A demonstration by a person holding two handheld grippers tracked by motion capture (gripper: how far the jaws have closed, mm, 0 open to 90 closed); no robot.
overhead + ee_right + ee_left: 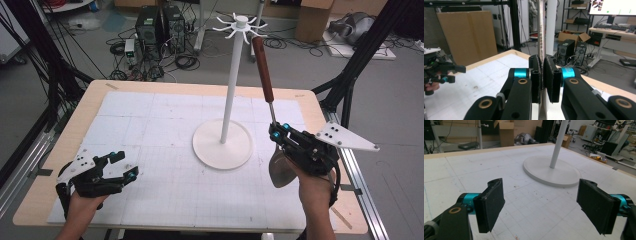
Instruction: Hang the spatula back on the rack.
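High view: spatula (265, 85) in right gripper (278, 134), near table edge (320, 117).

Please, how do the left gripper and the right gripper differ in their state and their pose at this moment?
The left gripper is open, with its black pads wide apart and nothing between them; the right gripper is shut on the thin metal shaft of a brown-handled steel spatula. The left gripper hangs low over the white gridded mat; the right gripper holds the spatula upright, beside the white hook stand. Both are black with teal parts and held by a hand.
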